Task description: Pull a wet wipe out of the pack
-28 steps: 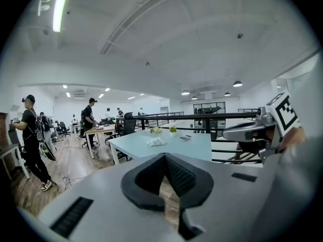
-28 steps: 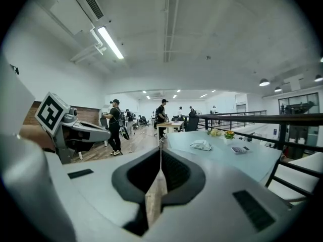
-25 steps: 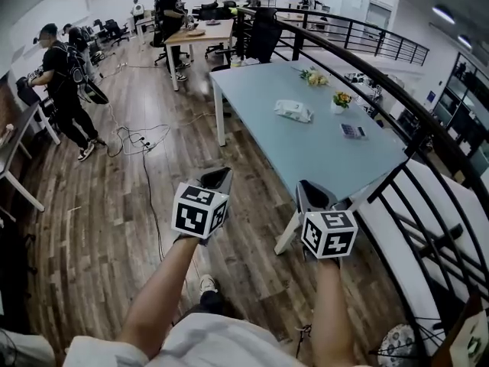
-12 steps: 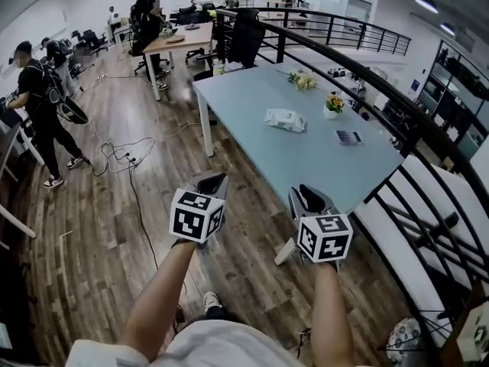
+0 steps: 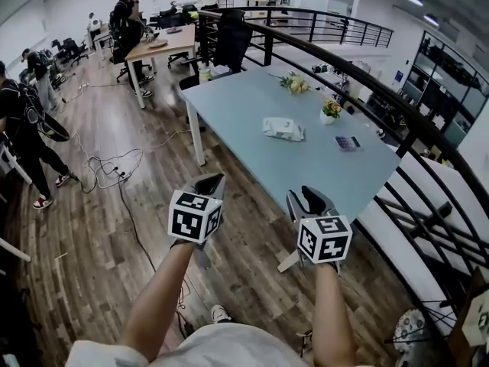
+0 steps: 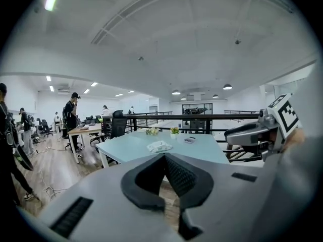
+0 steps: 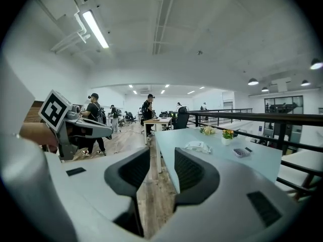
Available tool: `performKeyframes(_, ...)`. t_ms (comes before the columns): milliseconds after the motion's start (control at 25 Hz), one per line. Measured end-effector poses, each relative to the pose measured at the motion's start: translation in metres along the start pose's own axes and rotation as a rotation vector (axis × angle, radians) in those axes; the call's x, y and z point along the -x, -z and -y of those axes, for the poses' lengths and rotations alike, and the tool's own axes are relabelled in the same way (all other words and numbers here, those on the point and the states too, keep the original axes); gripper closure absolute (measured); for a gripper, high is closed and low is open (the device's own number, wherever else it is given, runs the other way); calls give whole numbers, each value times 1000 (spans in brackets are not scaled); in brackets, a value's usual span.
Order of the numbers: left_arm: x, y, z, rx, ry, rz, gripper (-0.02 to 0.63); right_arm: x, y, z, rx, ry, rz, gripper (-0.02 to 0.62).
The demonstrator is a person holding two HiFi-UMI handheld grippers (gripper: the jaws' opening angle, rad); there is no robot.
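So — wet wipe pack (image 5: pixel 283 128): on table (image 5: pixel 229 98), twelve o'clock of both grippers, well apart.
Left gripper (image 5: pixel 212 183): jaws together, empty.
Right gripper (image 5: pixel 309 199): jaws just opening, narrow gap, empty.
Flower pot (image 5: pixel 330 110): pack's two o'clock.

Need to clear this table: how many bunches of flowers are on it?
2. Potted flowers stand near the table's right edge; a loose flower bunch lies nearer its far end. None looks hidden.

place: open-plan office | evidence: wooden desk (image 5: pixel 164 46), long table (image 5: pixel 244 105), swivel chair (image 5: pixel 229 40), floor cables (image 5: pixel 107 163)
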State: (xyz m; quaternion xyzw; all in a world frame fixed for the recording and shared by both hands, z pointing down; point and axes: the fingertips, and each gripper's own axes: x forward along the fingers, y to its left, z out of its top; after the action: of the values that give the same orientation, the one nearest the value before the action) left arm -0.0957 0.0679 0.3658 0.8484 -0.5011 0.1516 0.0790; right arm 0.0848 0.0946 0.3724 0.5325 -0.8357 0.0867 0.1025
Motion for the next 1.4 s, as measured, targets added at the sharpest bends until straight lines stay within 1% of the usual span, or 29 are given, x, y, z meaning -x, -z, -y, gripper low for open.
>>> performKeyframes(120,-7,-5,-15,-9,24,-2,612,-13,-5,-6,-14,16,-6,445)
performKeyframes(280,-16,-7,-30,-17,59,-5,612,-28,-7,-13,-30,34,-14,380)
performKeyframes(440,-23,-8,-42,-25,87,-6,612,-41,-10,-18,-38,56,-7,371)
performKeyframes(640,-30,-7,-52,-26,107,-4,612,-52,-12,-24,-43,76,-5,341)
performKeyframes(960,-35,-7,-61,-11,131,7,612,-59,-16,-27,-56,104,-5,331)
performKeyframes(1200,-42,-6,-53,11,141,11,612,-58,-13,-19,-63,116,-10,331)
performKeyframes(1400,-49,-3,-48,-15,140,8,612,-61,-9,-12,-72,130,-7,331)
